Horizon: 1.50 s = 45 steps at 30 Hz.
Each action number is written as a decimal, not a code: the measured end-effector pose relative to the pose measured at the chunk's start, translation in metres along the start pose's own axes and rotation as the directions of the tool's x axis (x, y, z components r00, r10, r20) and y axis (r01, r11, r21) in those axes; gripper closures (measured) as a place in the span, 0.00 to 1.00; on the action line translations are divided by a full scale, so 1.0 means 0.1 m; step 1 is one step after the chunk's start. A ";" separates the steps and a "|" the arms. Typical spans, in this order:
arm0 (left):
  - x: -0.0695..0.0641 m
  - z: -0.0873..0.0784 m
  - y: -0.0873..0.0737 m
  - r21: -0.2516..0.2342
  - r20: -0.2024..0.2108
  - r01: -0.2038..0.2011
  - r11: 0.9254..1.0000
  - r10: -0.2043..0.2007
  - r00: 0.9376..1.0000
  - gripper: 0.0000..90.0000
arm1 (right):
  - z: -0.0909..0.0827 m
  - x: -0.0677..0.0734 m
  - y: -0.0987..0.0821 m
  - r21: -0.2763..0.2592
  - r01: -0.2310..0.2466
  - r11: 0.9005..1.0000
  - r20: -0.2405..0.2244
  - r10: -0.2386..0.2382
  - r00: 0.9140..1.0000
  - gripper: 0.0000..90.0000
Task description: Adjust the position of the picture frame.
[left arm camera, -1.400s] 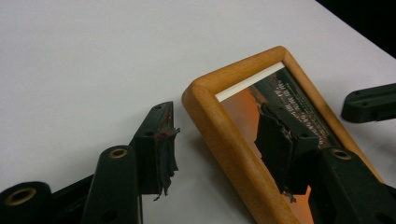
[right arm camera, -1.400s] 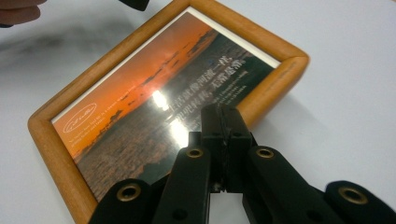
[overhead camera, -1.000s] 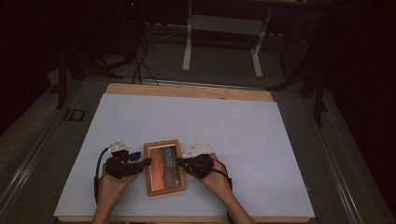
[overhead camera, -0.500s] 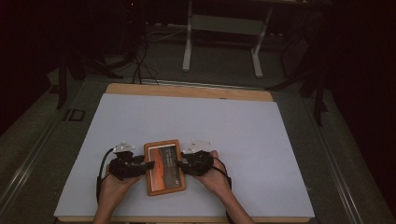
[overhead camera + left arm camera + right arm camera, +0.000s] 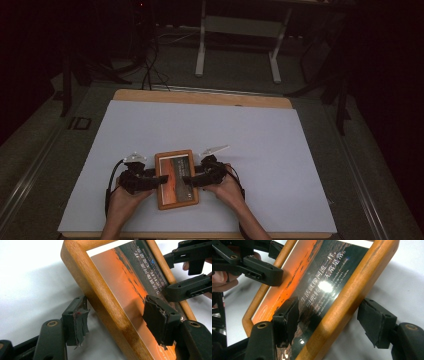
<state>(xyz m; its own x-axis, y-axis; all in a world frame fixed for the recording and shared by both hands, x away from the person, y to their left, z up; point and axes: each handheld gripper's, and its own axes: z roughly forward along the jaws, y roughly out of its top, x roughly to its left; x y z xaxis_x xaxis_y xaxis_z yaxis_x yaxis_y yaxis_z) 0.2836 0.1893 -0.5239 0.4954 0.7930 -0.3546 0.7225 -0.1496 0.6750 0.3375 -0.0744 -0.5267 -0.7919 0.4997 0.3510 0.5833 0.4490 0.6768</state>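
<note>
One wooden picture frame lies flat near the front edge of the white table cover, between the two hands. It holds a print of an orange sky with a dark band carrying white lettering; glare sits on the glass in the right gripper view.

Left gripper: it straddles the frame's left rail. In the left gripper view one pad stands on the table side of the rail, clear of the wood, and the other pad hangs over the glass. A gap shows at the outer pad, so the jaws stand open with the rail between them and no grip made. The jaws have just been opening wider.

Right gripper: it straddles the right rail likewise. In the right gripper view the outer pad stands off the wood with white cover showing between, and the inner pad sits over the dark band of the print. The jaws are spread apart, rail between them, nothing clamped. They have just been opening from a tight close.

Both hands rest low on the cover behind the grippers, forearms entering from the near edge. A wooden table edge borders the cover on the far side; beyond it stands a pale metal stand on a dark floor.
</note>
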 end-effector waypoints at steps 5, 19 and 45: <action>0.00 0.00 0.00 0.020 0.017 0.003 1.000 -0.003 1.000 0.41 | -0.01 -0.03 0.00 0.007 -0.027 1.000 -0.025 0.027 0.999 0.41; -0.02 0.00 0.03 0.049 0.012 -0.011 0.999 0.011 1.000 0.43 | -0.02 -0.10 -0.01 0.013 -0.075 0.997 -0.059 0.075 0.995 0.44; -0.51 0.06 0.15 -0.098 -0.011 -0.087 0.991 0.086 0.996 0.58 | -0.69 -0.16 -0.14 -0.127 -0.141 0.982 -0.040 0.137 0.990 0.67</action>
<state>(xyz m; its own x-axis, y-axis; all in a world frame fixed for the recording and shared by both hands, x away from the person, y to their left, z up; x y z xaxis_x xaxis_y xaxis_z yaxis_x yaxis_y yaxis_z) 0.2716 0.1430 -0.4996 0.5504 0.7837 -0.2880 0.6263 -0.1594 0.7631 0.3293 -0.1393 -0.4975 -0.7111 0.5264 0.4661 0.6615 0.2763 0.6972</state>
